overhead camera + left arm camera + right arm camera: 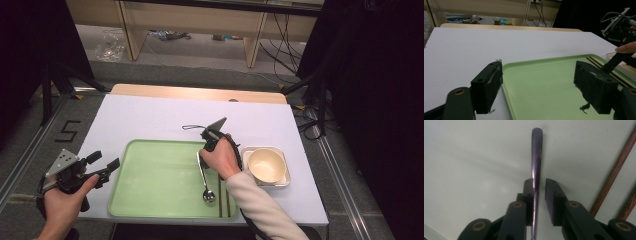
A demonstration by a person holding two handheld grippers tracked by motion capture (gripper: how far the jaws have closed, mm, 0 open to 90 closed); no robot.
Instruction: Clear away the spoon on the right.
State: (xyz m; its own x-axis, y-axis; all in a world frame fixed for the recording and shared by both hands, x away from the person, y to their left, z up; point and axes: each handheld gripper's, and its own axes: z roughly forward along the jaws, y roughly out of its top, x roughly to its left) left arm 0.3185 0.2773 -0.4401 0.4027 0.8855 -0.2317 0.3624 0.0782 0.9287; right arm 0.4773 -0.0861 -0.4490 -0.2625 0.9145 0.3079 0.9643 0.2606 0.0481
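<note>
A metal spoon [205, 180] lies on the green tray [150, 200], beside the chopsticks [224, 200]. The right claw [539, 186] is parted around its handle, one pad touching; the left claw [541, 85] is spread wide. Stiff, light and slippery, the spoon is best pinched mid-handle.

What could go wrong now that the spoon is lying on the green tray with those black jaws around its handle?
1. The right gripper has its jaws slightly apart around the spoon; one jaw seems to touch the handle, so lifting away might drag or flip it.
2. The chopsticks lie close beside it on the tray; a sideways pull could knock them.
3. The bowl sits just right of that hand and could be bumped.
</note>
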